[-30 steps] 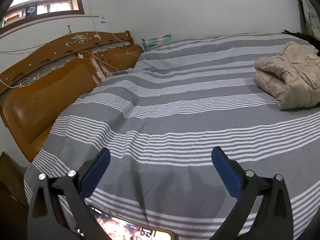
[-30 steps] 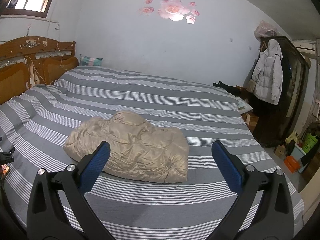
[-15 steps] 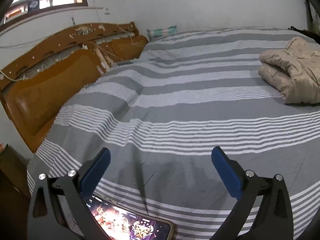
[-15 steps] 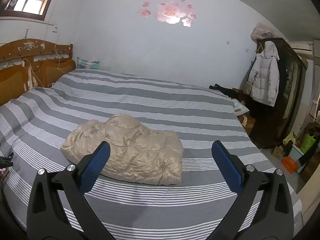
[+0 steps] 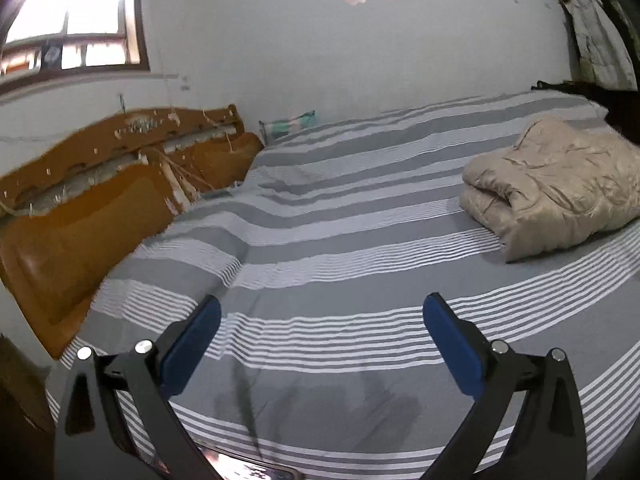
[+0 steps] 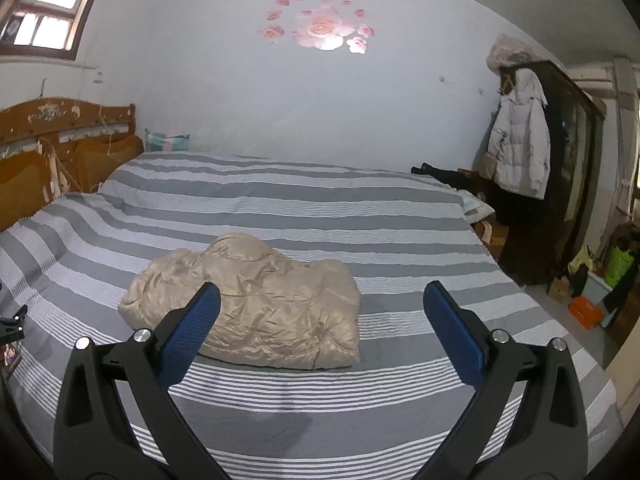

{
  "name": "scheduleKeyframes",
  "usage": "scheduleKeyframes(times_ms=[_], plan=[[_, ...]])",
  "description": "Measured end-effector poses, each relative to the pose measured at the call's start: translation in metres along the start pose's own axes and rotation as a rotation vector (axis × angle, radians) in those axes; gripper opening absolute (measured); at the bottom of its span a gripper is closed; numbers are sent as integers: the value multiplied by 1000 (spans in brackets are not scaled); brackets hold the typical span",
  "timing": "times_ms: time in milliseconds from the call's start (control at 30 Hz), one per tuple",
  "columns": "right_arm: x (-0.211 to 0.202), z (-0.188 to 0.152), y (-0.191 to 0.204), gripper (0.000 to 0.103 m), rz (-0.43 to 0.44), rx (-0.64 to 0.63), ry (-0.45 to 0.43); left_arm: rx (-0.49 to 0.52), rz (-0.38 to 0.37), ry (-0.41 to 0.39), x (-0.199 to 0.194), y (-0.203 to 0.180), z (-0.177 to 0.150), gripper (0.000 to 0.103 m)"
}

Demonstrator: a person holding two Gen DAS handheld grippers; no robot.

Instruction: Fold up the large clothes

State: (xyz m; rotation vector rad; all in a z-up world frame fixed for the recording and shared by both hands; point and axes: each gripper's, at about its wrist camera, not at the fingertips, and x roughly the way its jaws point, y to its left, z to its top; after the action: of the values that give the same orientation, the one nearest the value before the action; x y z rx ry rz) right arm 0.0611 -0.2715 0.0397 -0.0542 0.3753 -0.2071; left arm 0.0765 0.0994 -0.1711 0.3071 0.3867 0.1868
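A beige puffy jacket (image 6: 256, 300) lies folded in a compact bundle on the grey and white striped bed (image 6: 304, 200). In the left wrist view the jacket (image 5: 560, 184) lies at the far right. My right gripper (image 6: 320, 336) is open and empty, held above the bed's near edge just in front of the jacket. My left gripper (image 5: 320, 344) is open and empty over bare bedsheet (image 5: 320, 264), well to the left of the jacket.
A wooden headboard (image 5: 100, 200) runs along the bed's left side. A phone (image 5: 248, 470) with a lit screen lies at the near edge under my left gripper. A dark wardrobe (image 6: 568, 168) with a pale hanging coat (image 6: 520, 140) stands right of the bed, with floor clutter (image 6: 600, 288).
Both grippers have pulled back and tilted up. The jacket sits farther off in the right view. The left view has swung right, showing more wall and jacket, less phone.
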Motion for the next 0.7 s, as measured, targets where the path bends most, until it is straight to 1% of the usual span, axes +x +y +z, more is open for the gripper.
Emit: scheduleKeyframes(times_ms=[67, 167, 200, 267, 367, 433, 500, 533, 600, 667, 700], plan=[[0, -5, -10, 100, -11, 17, 5, 30, 22, 22, 5, 1, -8, 101], [1, -11, -22, 100, -25, 32, 20, 41, 49, 78, 20, 8, -27, 101], [3, -13, -26, 100, -29, 38, 28, 16, 47, 103, 25, 13, -29, 101], [3, -13, -29, 100, -37, 36, 28, -12, 50, 93, 26, 19, -27, 101], [4, -9, -31, 100, -41, 40, 17, 26, 5, 72, 26, 15, -29, 101], [4, -8, -30, 100, -41, 37, 13, 74, -48, 38, 24, 10, -28, 101], [4, -7, -26, 100, -39, 25, 12, 132, -76, 18, 23, 7, -29, 101], [4, -7, -24, 100, -38, 18, 13, 151, -93, 22, 23, 5, -31, 101], [6, -7, -20, 100, -38, 7, 18, 154, -153, 27, 22, 4, -38, 101], [7, -6, -18, 100, -38, 5, 21, 148, -160, 10, 18, 5, -44, 101], [8, -5, -19, 100, -36, 2, 21, 148, -151, -5, 14, 5, -47, 101]])
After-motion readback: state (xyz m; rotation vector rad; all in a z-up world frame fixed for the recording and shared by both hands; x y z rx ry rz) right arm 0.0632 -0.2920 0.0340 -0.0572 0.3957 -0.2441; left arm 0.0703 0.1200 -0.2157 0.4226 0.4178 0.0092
